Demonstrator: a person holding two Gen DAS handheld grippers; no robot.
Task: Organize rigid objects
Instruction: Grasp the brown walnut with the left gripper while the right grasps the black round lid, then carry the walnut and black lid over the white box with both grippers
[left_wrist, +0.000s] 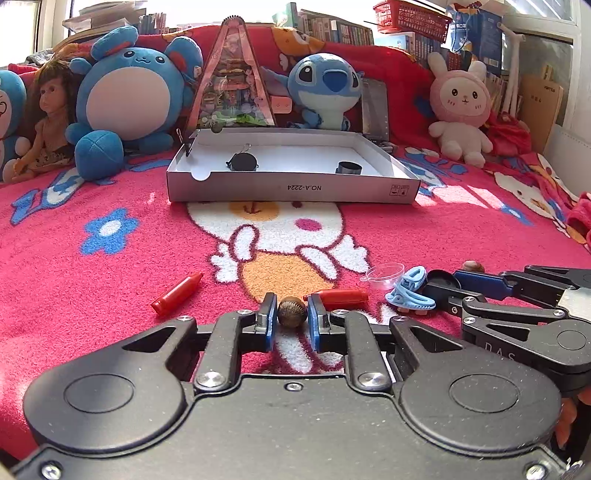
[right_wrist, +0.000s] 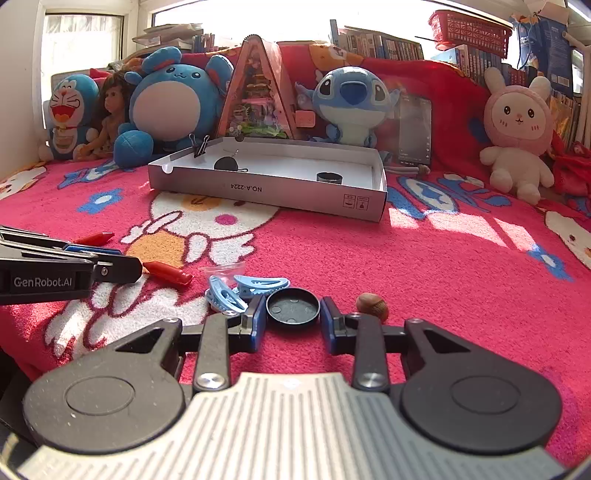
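Left gripper (left_wrist: 291, 317): jaws clamped on a brown walnut (left_wrist: 291, 313), low on the pink cartoon blanket (left_wrist: 110, 266). Right gripper (right_wrist: 293, 317): jaws narrowed around a black round lid (right_wrist: 293, 305), pads at its rim; firm contact cannot be told. Nearby: blue hair clips (right_wrist: 243, 291), two red crayon-shaped pieces (left_wrist: 176, 293), second walnut (right_wrist: 372, 305). Cardboard box lid (left_wrist: 291, 186) beyond, holding two black items.

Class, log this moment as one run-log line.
left gripper: shut on brown ridged nut | right gripper: around black round lid
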